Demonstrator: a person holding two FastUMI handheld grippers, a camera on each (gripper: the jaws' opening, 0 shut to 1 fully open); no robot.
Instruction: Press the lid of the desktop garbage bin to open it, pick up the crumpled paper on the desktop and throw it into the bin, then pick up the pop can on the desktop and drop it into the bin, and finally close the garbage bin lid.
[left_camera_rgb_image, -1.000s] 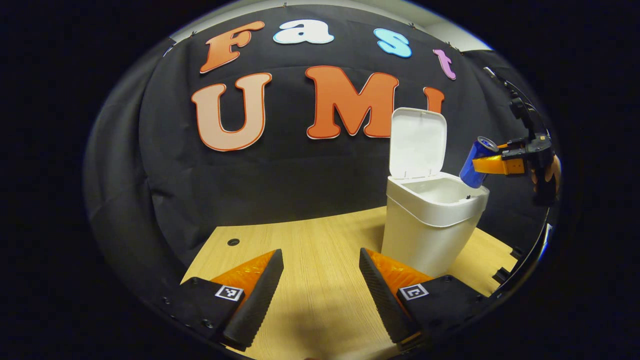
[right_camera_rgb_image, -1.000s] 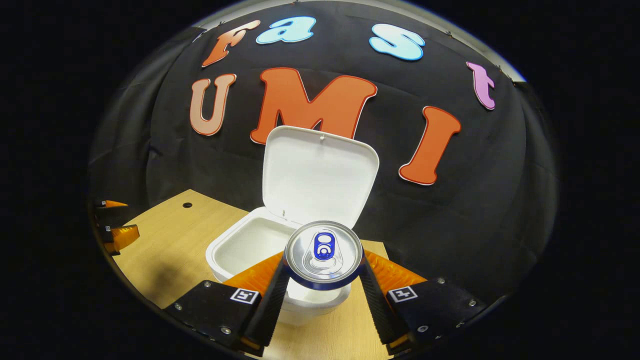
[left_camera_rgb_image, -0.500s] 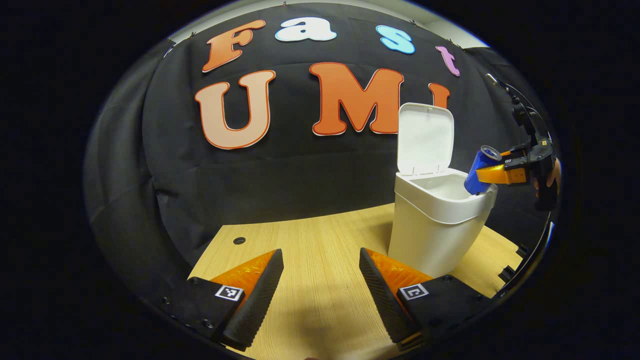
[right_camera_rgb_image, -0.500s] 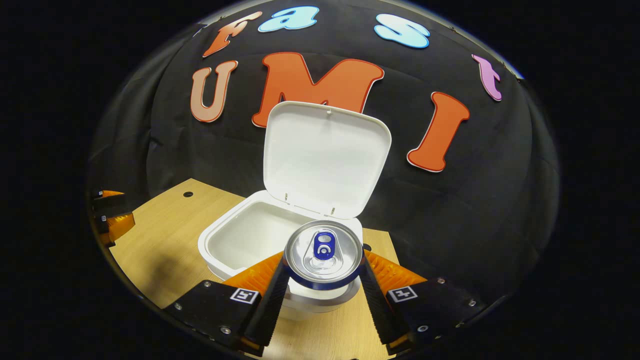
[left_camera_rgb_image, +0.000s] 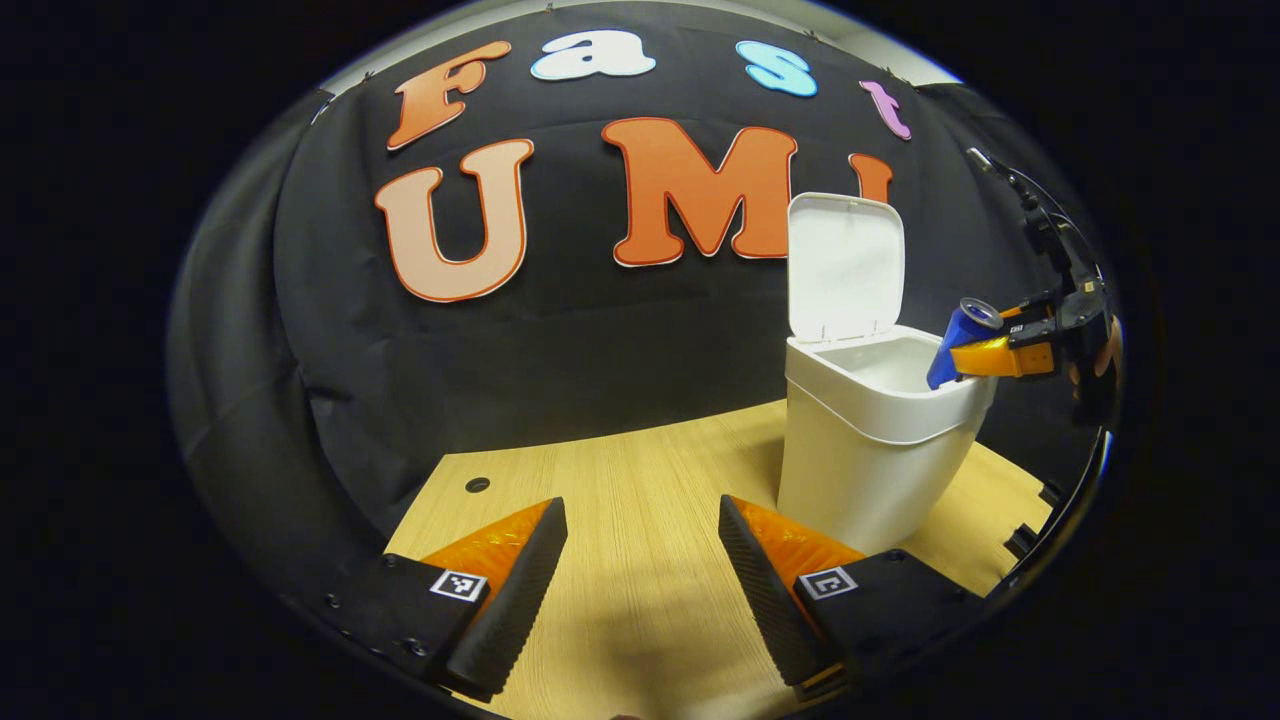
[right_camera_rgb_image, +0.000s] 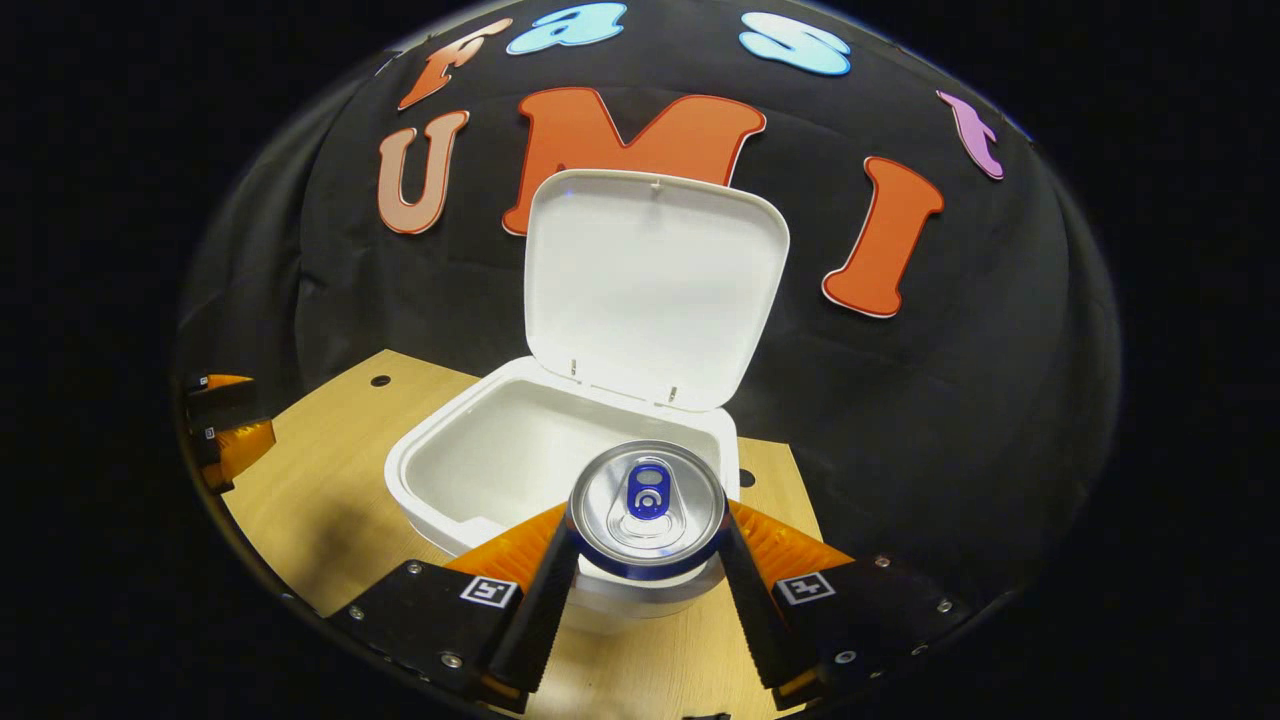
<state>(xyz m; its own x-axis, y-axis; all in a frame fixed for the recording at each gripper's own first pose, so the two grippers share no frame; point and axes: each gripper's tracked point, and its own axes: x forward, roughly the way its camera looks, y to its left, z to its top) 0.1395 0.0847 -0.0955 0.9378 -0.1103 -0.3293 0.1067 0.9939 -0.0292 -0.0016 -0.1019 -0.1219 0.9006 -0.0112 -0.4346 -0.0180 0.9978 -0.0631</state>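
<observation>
- Right gripper (left_camera_rgb_image: 985, 352) has carried the pop can (left_camera_rgb_image: 958, 335) lower since a second ago; left gripper view puts its base at the bin (left_camera_rgb_image: 880, 430) rim, right side. Left gripper (left_camera_rgb_image: 640, 590) hangs spread and empty over the desktop (left_camera_rgb_image: 620, 480).
- Right gripper view: right gripper (right_camera_rgb_image: 648, 590) pinches the pop can (right_camera_rgb_image: 648, 510) over the near rim of the bin (right_camera_rgb_image: 420, 470); lid (right_camera_rgb_image: 650, 285) stands upright.
- Do it well: push further over the opening before releasing, so it clears the rim.
</observation>
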